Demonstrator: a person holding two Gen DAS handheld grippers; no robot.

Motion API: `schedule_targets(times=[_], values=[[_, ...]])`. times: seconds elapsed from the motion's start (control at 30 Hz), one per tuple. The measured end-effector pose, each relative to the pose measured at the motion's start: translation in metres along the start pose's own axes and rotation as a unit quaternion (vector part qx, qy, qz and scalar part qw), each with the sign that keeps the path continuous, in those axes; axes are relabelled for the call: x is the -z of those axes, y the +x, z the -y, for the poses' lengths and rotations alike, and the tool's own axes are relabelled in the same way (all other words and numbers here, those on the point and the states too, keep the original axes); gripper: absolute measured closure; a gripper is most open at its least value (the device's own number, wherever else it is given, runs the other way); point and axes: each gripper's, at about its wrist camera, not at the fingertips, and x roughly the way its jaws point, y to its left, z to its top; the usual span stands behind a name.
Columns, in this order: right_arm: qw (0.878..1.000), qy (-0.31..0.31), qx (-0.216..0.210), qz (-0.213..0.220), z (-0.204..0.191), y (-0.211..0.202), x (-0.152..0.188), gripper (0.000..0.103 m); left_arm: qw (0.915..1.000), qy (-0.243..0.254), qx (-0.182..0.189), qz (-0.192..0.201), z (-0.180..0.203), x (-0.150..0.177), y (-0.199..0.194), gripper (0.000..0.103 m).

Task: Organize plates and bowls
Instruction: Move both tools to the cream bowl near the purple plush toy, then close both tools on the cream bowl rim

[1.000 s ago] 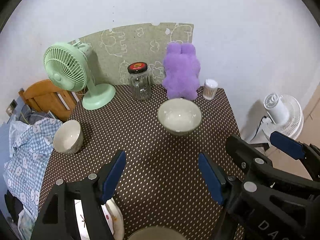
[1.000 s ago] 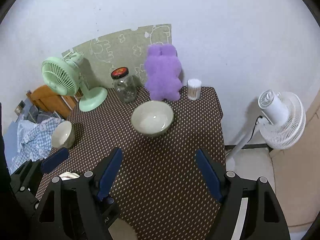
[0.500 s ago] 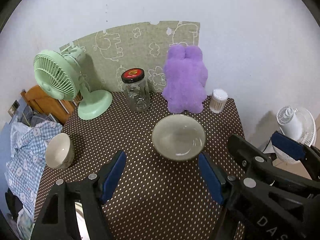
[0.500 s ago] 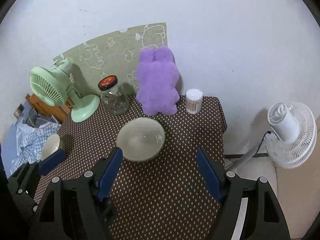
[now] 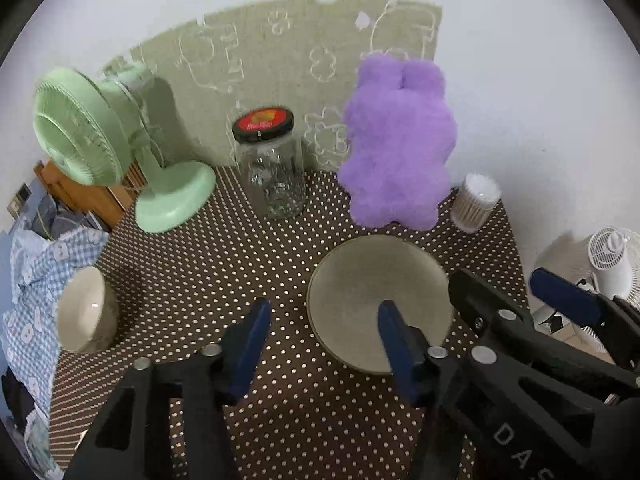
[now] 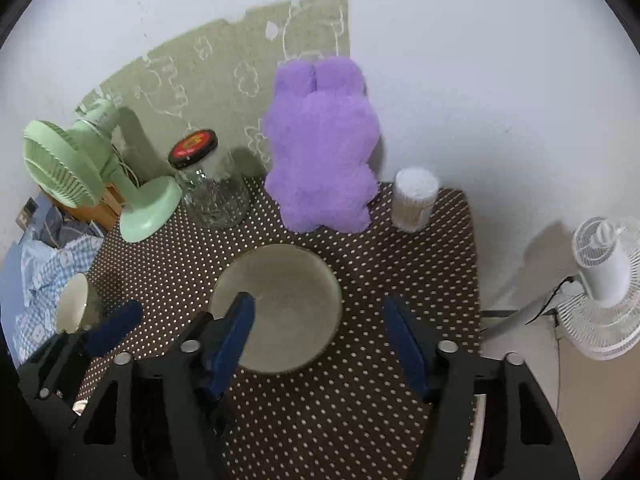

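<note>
1. Grey-green ceramic, the large bowl (image 5: 380,300) is found standing upright near the middle of the dotted tablecloth (image 5: 224,272), just in front of the purple plush toy (image 5: 396,144); a smaller cream bowl (image 5: 86,312) sits well apart at the cloth's left edge.
2. The approach to the large bowl is judged to be the step in hand. The left gripper (image 5: 324,332) straddles its left rim, the right gripper (image 6: 320,328) its right rim.
3. Both sets of jaws have just been closing and stand part-way open; no pad is seen pressing on the rim (contact cannot be confirmed).
4. A further descent and closure on the rim is judged necessary before any lift.
5. The glass jar (image 5: 276,172), green fan (image 5: 104,148) and cotton-swab tub (image 5: 476,204) are noted behind; the plush stands nearest and could be brushed.
</note>
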Motion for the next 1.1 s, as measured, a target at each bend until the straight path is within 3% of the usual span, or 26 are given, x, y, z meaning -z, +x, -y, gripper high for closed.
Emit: schedule_targets(times=[0.67,0.87,0.93,1.1], values=[[0.998,0.018,0.005,-0.057,0.008,0.099,-0.004,0.063,0.9989,0.004,0.008,-0.046,0.000,-0.003,0.090,0.066],[0.998,0.021,-0.011,-0.066,0.010,0.113,-0.004,0.068,0.9987,0.004,0.005,-0.050,0.001,-0.001,0.099,0.073],[0.998,0.008,0.002,-0.059,0.007,0.114,-0.005,0.074,0.9988,0.010,-0.007,-0.048,0.001,-0.003,0.101,0.076],[0.998,0.008,0.005,-0.061,0.006,0.115,-0.007,0.076,0.9986,0.011,-0.008,-0.051,-0.002,-0.007,0.108,0.077]])
